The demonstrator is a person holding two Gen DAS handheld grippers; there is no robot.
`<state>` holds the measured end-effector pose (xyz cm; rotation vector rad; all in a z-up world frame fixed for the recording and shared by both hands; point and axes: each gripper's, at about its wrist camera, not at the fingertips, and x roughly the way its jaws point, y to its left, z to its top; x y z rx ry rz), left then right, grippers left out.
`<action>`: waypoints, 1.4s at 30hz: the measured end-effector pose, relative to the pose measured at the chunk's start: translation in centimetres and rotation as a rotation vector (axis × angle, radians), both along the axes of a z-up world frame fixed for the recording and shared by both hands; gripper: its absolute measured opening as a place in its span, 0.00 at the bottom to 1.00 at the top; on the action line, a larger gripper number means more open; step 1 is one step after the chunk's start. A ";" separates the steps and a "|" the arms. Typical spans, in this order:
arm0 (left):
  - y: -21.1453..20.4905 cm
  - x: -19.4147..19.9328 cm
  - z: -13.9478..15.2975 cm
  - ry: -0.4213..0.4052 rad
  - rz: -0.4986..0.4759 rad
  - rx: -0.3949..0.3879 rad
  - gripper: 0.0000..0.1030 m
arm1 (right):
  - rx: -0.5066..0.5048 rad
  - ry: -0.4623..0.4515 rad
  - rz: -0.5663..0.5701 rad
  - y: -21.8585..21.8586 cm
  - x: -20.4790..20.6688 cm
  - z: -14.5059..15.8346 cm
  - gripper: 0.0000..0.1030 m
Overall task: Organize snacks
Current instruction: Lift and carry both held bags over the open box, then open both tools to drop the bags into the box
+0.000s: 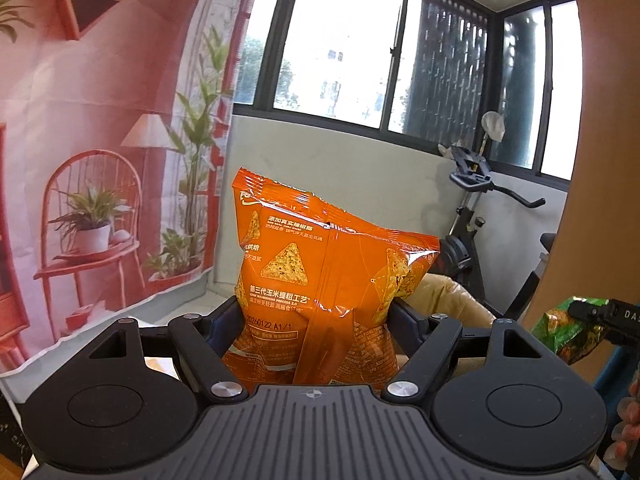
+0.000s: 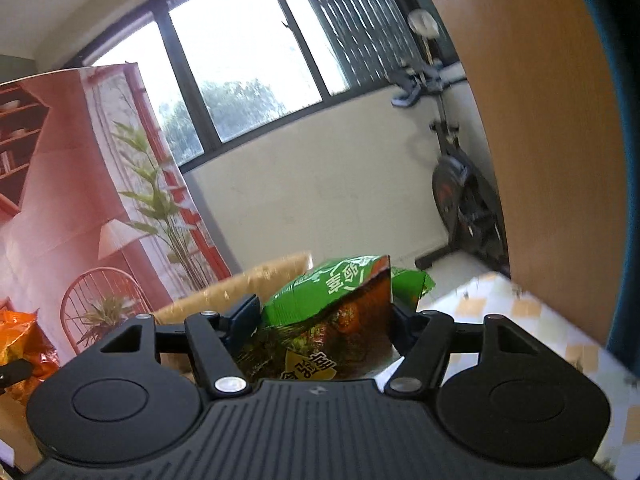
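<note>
In the left wrist view, the left gripper [image 1: 316, 312] has its jaws clamped on an upright orange chip bag [image 1: 320, 268], held up in front of the wicker basket [image 1: 448, 300]; a green snack bag [image 1: 560, 328] shows right of the basket.

In the right wrist view, the right gripper [image 2: 324, 320] grips that green snack bag [image 2: 332, 308] between its jaws, just before the wicker basket [image 2: 256, 280], with the checkered counter [image 2: 520, 320] to the basket's right.

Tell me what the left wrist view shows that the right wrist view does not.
Only the left wrist view: the left gripper clamping the orange chip bag, its printed back readable. Only the right wrist view: the right gripper pinching the green snack bag, and a checked tabletop. Both: each other's bag at the edge, the woven basket, the exercise bike.
</note>
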<state>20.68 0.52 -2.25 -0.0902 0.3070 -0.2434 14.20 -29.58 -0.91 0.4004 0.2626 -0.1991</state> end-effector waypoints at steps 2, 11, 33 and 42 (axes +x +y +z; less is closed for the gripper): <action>-0.5 0.6 0.0 0.001 -0.009 -0.001 0.77 | -0.019 -0.014 0.011 0.0 0.5 0.4 0.64; -1.1 2.1 -0.3 0.016 -0.034 -0.017 0.77 | -0.011 -0.082 0.048 -0.4 1.8 1.6 0.61; -6.6 12.3 -2.3 0.125 -0.119 0.138 0.78 | -0.021 0.030 0.215 1.8 14.6 -1.8 0.61; -5.4 13.4 -3.4 0.206 -0.108 0.159 0.85 | -0.008 0.155 0.173 1.5 15.2 -4.1 0.68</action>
